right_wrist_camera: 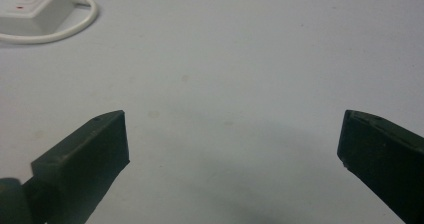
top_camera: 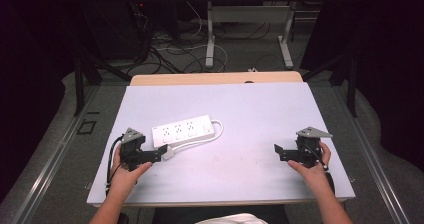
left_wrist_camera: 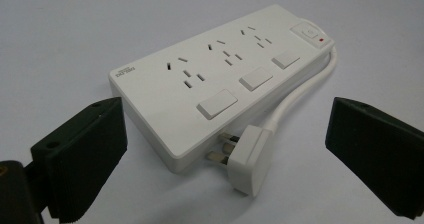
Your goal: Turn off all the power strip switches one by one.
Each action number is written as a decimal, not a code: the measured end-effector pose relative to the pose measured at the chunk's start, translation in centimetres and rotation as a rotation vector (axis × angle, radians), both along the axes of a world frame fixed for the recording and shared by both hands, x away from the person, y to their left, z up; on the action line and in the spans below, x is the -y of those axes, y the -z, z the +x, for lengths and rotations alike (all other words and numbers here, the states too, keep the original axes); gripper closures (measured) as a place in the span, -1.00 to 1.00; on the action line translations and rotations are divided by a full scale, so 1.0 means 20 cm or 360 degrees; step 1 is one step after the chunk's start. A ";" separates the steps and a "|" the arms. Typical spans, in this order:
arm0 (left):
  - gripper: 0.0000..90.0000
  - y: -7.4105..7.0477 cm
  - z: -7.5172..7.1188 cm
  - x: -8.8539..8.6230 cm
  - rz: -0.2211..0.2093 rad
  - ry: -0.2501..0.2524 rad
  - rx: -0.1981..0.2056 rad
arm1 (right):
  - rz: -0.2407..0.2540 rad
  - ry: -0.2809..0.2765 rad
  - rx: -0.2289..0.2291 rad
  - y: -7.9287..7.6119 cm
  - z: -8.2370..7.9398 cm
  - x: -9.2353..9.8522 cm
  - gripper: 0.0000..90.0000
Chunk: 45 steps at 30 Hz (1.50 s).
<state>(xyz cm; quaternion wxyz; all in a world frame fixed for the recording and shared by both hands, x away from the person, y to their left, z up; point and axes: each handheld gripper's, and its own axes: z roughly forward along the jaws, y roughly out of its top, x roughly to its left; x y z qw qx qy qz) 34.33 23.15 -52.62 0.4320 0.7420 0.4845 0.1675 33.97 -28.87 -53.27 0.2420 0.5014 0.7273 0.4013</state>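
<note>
Closest to the camera, the left gripper (left_wrist_camera: 225, 149) has its jaws spread wide with nothing between them, and they straddle the white plug (left_wrist_camera: 248, 159) that lies right at the near end of the power strip (left_wrist_camera: 215, 79). The strip sits left of centre on the white table (top_camera: 250, 114), its cord (left_wrist_camera: 300, 89) looping round the far end and back along one side. So this looks like the approach step, with the plug lined up but not gripped. The next move probably means easing forward and closing squarely on the plug body, not the pins. The right gripper (top_camera: 278, 152) waits, jaws also apart and empty, well away on the other side.
</note>
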 end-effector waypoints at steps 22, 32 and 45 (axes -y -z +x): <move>-0.78 -0.02 0.00 0.16 -0.0001 0.0068 0.0042 | -0.0025 0.0026 -0.0011 0.05 -0.03 -0.04 -0.92; -0.61 -0.06 0.06 0.24 -0.0011 0.0096 0.0068 | -0.0045 0.0029 -0.0008 0.06 -0.05 -0.04 -0.87; -0.34 -0.16 0.17 0.34 0.0022 0.0075 0.0103 | -0.0041 0.0054 -0.0010 0.06 -0.06 -0.04 -0.84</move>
